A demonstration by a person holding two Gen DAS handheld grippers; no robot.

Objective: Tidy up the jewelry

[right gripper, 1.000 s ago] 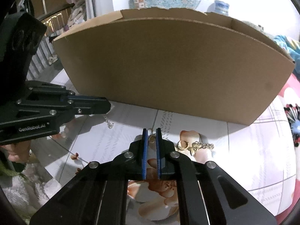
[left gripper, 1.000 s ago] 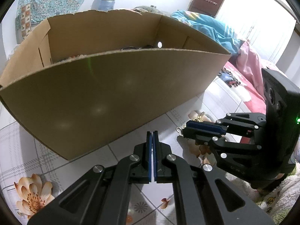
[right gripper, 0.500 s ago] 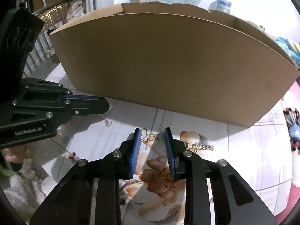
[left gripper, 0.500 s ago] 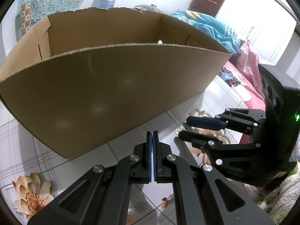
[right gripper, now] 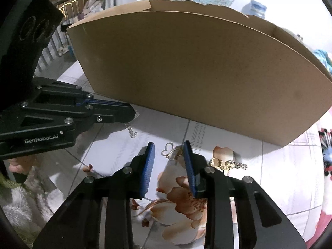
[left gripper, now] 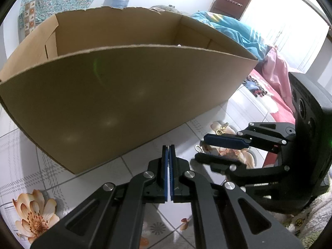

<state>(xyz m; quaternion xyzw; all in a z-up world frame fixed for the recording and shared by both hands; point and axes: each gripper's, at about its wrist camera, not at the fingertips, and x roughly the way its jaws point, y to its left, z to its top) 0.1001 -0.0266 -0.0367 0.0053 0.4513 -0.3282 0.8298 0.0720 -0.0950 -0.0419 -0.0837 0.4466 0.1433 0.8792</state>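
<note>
A: Right wrist view: the right tongs [right gripper: 168,157] were nearly together a second ago, sprang apart, and are now closing again, straddling the small gold butterfly-shaped ring [right gripper: 171,153] on the glossy flower-printed worktop [right gripper: 269,178]. The pads are not pressing it yet.

B: So the pick is being lined up, I'd say. And the rest?

A: A gold hoop with a chain [right gripper: 227,164] lies just right of those tongs; a thin silver chain [right gripper: 131,130] sits near the left tongs [left gripper: 168,159], which have stayed pinched together with nothing visible between them.

B: The big brown cardboard box [left gripper: 128,95]?

A: Right behind the jewelry, open-topped, probably where the pieces belong.
</note>
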